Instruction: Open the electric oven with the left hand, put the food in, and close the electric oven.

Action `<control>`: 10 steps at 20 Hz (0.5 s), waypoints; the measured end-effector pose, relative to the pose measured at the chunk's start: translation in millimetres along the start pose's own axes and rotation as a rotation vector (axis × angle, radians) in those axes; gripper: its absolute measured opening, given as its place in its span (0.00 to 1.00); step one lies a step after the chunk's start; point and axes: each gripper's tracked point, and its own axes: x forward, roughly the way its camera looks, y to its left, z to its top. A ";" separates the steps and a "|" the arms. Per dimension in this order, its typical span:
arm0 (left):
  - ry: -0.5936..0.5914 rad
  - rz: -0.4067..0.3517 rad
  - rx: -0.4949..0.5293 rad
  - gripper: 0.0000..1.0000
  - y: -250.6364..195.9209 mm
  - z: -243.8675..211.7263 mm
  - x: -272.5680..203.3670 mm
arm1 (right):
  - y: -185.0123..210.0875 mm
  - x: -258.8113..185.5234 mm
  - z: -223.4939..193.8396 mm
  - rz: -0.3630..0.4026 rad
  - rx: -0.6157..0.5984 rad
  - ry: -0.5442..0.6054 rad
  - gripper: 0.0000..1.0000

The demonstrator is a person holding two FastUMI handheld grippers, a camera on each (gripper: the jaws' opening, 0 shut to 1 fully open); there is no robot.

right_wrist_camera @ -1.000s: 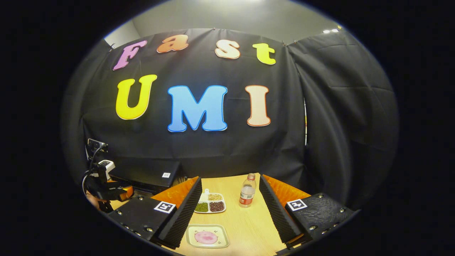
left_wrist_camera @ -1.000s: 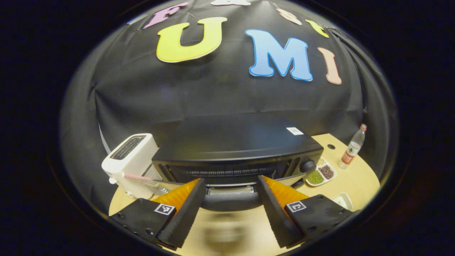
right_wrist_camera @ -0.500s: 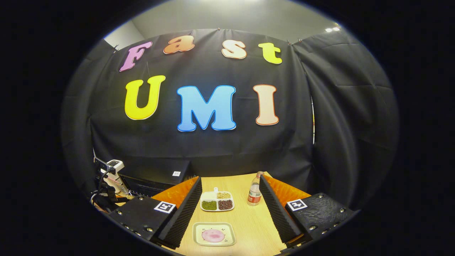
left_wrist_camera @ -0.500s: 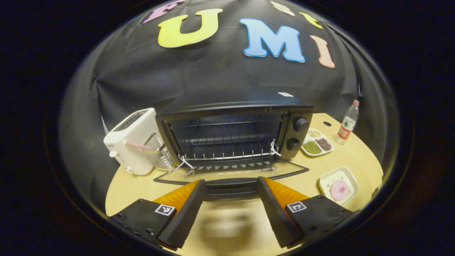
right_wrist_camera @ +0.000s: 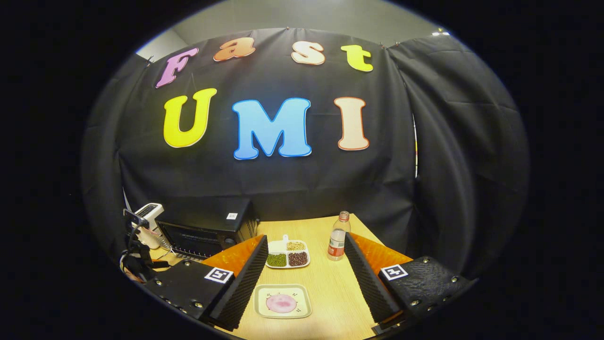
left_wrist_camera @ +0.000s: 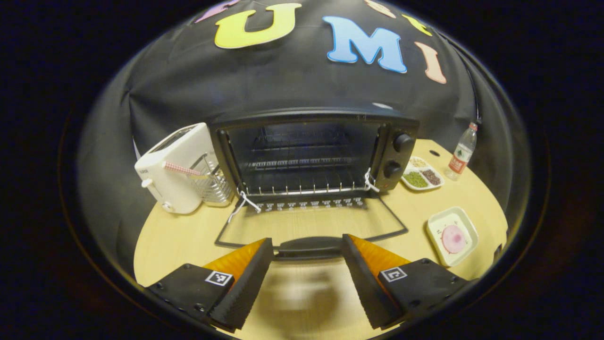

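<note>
The black electric oven point(left_wrist_camera: 311, 141) stands open, its wire rack bare. Its glass door point(left_wrist_camera: 311, 222) lies flat over the table, pointing toward me. The door handle point(left_wrist_camera: 309, 246) sits right between the tips of my left gripper point(left_wrist_camera: 306, 242), whose fingers are spread wide and do not press on it. The food, a pink round piece on a small square plate point(left_wrist_camera: 451, 234), rests on the table right of the door. In the right gripper view that plate point(right_wrist_camera: 282, 302) lies low between the spread fingers of my right gripper point(right_wrist_camera: 306, 238), which holds nothing. The oven point(right_wrist_camera: 203, 229) shows at far left.
A white toaster point(left_wrist_camera: 174, 165) and a wire basket point(left_wrist_camera: 212, 184) stand left of the oven. A divided dish of beans point(left_wrist_camera: 421, 177) and a water bottle point(left_wrist_camera: 461, 153) sit to its right. The wooden table's point(left_wrist_camera: 188, 236) round edge curves close by.
The oven door has swung down from nearly shut to flat, with my left gripper following the handle down and back. The right gripper has shifted slightly, and the plate stays between its fingers.
</note>
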 end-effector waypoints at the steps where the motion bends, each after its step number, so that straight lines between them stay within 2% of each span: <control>1: -0.039 -0.009 0.002 0.98 -1.7 15.0 -6.7 | -0.3 4.6 -7.6 0.006 0.011 0.031 0.98; 3: -0.138 -0.026 -0.002 0.98 -7.1 50.0 -28.2 | -4.9 14.2 -30.2 0.013 0.019 0.111 0.98; 4: -0.190 -0.034 -0.005 0.92 -10.1 68.2 -42.5 | -5.5 21.0 -43.2 0.025 0.027 0.158 0.98; 8: -0.378 -0.048 -0.025 0.92 -19.1 140.9 -103.4 | -4.8 44.0 -97.3 0.099 0.081 0.385 0.99; 10: -0.469 -0.051 -0.040 1.00 -21.5 172.8 -137.0 | -8.7 51.5 -125.4 0.130 0.108 0.505 0.98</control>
